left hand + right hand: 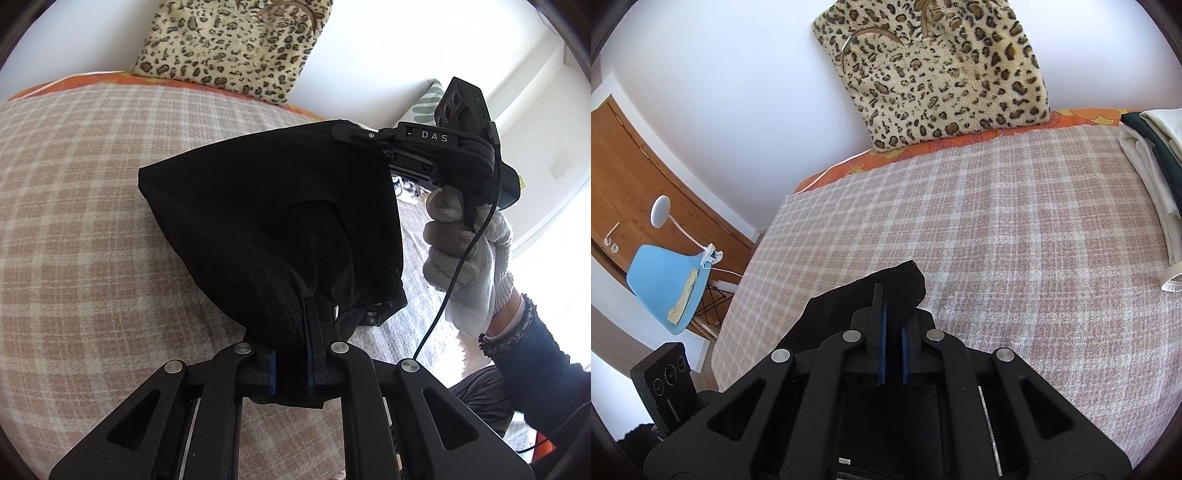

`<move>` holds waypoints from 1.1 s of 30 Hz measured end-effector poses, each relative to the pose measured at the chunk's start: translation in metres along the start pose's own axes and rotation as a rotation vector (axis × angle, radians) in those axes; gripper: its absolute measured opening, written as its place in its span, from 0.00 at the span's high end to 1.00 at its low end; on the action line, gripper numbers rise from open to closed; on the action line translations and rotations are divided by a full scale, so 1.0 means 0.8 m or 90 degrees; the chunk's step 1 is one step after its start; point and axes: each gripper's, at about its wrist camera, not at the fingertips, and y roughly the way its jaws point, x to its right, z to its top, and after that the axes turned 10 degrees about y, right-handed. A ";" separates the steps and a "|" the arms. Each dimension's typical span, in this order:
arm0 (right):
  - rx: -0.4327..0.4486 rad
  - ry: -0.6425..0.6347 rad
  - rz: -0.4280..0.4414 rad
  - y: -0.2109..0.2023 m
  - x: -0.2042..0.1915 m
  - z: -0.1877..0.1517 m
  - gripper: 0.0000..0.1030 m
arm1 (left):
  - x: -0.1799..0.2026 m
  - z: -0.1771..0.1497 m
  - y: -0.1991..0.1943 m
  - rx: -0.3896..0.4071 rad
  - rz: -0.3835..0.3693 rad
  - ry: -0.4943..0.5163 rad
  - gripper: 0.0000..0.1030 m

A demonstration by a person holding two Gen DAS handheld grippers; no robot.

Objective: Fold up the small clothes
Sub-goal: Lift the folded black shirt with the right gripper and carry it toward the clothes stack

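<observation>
Nearest our left wrist camera, the left gripper [291,343] has its fingers pinched together on a bunched corner of the black garment [273,221], which spreads up and away from the jaws and hangs above the plaid blanket [81,221]. Only this view lets us see the right gripper [354,133] from outside: it grips the garment's far upper corner, so the cloth is stretched between the two tools, and a gloved hand [469,251] with a dark sleeve holds its handle while a thin black cable trails down. The spread cloth hides much of the bed behind it. From the right wrist camera we see what that view cannot: the right gripper [894,332] close up, its blue-padded fingers drawn together on a fold of the black garment [849,299], with the open bed beyond. Here the plaid blanket [997,229] lies over an orange floral sheet [960,142], a leopard-print cushion [938,81] leans on the white wall, and a stack of folded clothes [1145,158] sits at the right edge. Off the bed stand a blue chair [661,280], a white clip lamp [683,229] and a wooden door [628,173].
</observation>
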 end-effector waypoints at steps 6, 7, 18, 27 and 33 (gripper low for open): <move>0.020 0.002 -0.012 -0.030 0.008 -0.001 0.93 | 0.016 0.003 0.005 0.003 -0.017 0.009 0.91; 0.023 0.004 -0.013 -0.034 0.011 -0.001 0.93 | 0.018 0.003 0.007 0.002 -0.021 0.009 0.91; 0.057 0.023 -0.015 -0.077 0.035 -0.003 0.94 | 0.053 0.017 0.015 0.011 -0.041 0.035 0.91; 0.093 0.051 -0.012 -0.112 0.055 0.014 0.94 | 0.078 0.043 0.026 0.034 -0.057 0.058 0.91; 0.117 0.058 -0.015 -0.144 0.069 0.035 0.94 | 0.097 0.067 0.040 0.041 -0.067 0.075 0.91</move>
